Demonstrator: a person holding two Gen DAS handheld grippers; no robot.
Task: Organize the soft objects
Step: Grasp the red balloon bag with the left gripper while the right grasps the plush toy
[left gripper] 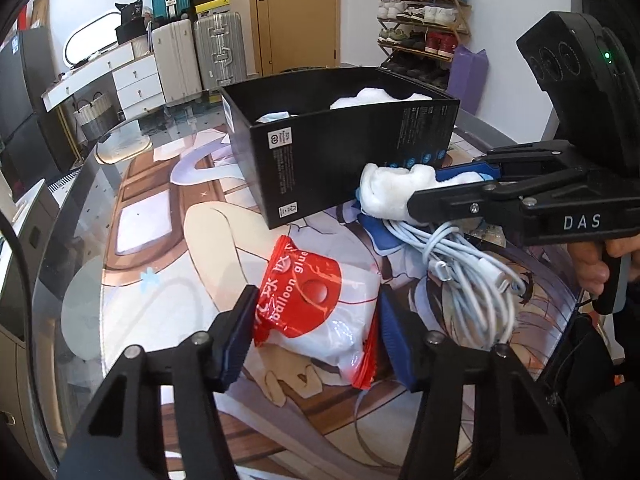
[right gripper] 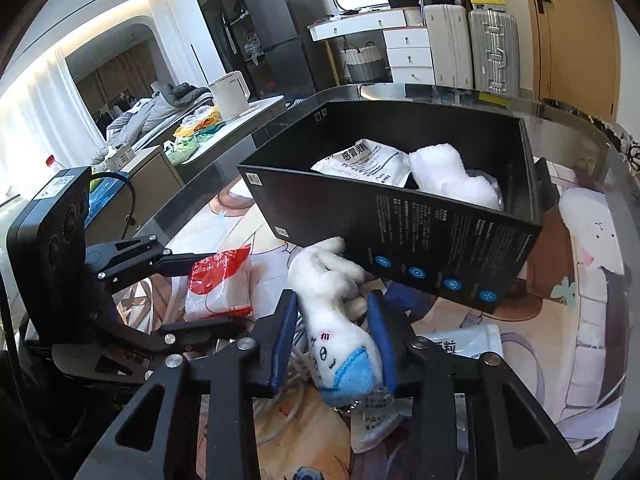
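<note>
**Both grippers closed on soft items beside the black box**

The right gripper (right gripper: 334,340) clamps a white plush toy (right gripper: 336,320) with a blue patch, its blue pads pressing both sides; the toy points toward 12 o'clock, its upper end touching the near wall of the black box (right gripper: 420,236). In the left wrist view the left gripper (left gripper: 316,334) has its pads against a red-and-white balloon glue bag (left gripper: 320,308) lying on the printed table mat (left gripper: 160,240), at 6 o'clock from the box. A coil of white cable (left gripper: 468,280) lies at 3 o'clock from the bag. Inside the box sit a white fluffy item (right gripper: 452,174) and a printed white packet (right gripper: 364,162), the packet at 9 o'clock from the fluffy one.
</note>
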